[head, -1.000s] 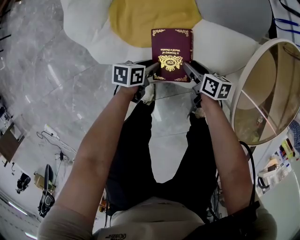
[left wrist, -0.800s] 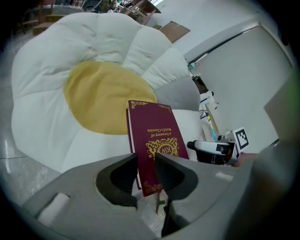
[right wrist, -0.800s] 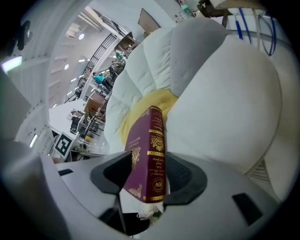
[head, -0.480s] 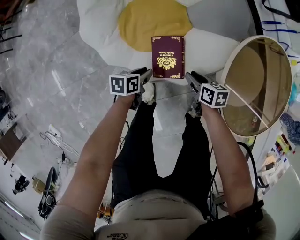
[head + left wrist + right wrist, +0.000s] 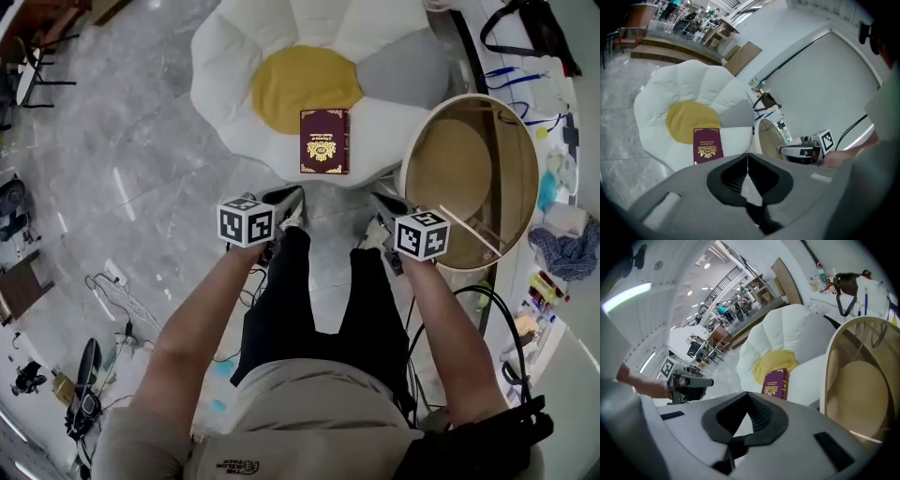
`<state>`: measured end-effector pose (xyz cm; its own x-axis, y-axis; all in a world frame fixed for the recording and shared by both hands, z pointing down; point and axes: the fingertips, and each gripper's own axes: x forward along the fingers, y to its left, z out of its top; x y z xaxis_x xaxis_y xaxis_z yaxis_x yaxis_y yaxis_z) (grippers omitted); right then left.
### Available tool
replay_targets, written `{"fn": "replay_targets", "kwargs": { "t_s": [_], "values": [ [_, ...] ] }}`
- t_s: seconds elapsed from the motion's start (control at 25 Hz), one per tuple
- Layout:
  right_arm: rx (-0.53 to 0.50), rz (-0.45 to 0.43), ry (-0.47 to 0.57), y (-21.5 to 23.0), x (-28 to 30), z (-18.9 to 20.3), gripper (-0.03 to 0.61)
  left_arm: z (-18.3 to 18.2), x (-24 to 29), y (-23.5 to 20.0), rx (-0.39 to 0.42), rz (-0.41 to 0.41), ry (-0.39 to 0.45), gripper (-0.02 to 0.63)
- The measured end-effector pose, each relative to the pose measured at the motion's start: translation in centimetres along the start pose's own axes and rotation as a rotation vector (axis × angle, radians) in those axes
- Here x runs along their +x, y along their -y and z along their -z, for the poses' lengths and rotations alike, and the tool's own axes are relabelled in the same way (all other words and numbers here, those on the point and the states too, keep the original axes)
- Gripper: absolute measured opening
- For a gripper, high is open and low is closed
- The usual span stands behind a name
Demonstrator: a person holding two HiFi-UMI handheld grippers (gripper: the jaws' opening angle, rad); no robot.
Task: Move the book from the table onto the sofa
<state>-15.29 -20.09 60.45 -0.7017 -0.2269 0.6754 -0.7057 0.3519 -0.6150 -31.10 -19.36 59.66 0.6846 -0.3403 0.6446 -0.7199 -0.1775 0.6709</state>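
Note:
The dark red book (image 5: 324, 142) with gold print lies flat on the white front petal of the flower-shaped sofa (image 5: 234, 84), just below its yellow centre. Both grippers hang well short of it, above the floor, touching nothing. My left gripper (image 5: 292, 194) is closing, its pads meeting with nothing between them. My right gripper (image 5: 378, 201) is closing too, pads together and empty. In the left gripper view the book (image 5: 707, 146) lies beyond the shut gripper (image 5: 748, 155). The right gripper view shows the book (image 5: 776, 383) past its shut gripper (image 5: 747, 394).
A round glass-topped table (image 5: 511, 202) stands right of the sofa, close to my right gripper. Bags, cloth and clutter line the right wall (image 5: 553, 234). Cables and a power strip (image 5: 112, 277) lie on the marble floor at left.
Both grippers let go of the book and drew back and up from it, their jaws closing. The book stays on the sofa and looks smaller as the view rises.

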Motion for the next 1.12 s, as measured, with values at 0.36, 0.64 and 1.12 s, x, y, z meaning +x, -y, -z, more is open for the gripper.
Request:
{"fn": "replay_targets", "kwargs": {
  "t_s": [0.36,0.64,1.12],
  "values": [
    [-0.159,-0.057,0.021,-8.3,-13.1,-1.7,0.012,-1.6,-8.2,15.8,0.098,0.083,0.051,0.008],
    [-0.260,-0.096,0.051,-13.0,-20.8,-2.9,0.012,-1.9,-11.8,25.8,0.235,0.118,0.025,0.008],
    [-0.390,-0.162,0.095,-16.8,-28.8,-3.9,0.012,-2.1,-15.8,35.2,0.331,0.111,0.096,0.008]
  ]
}}
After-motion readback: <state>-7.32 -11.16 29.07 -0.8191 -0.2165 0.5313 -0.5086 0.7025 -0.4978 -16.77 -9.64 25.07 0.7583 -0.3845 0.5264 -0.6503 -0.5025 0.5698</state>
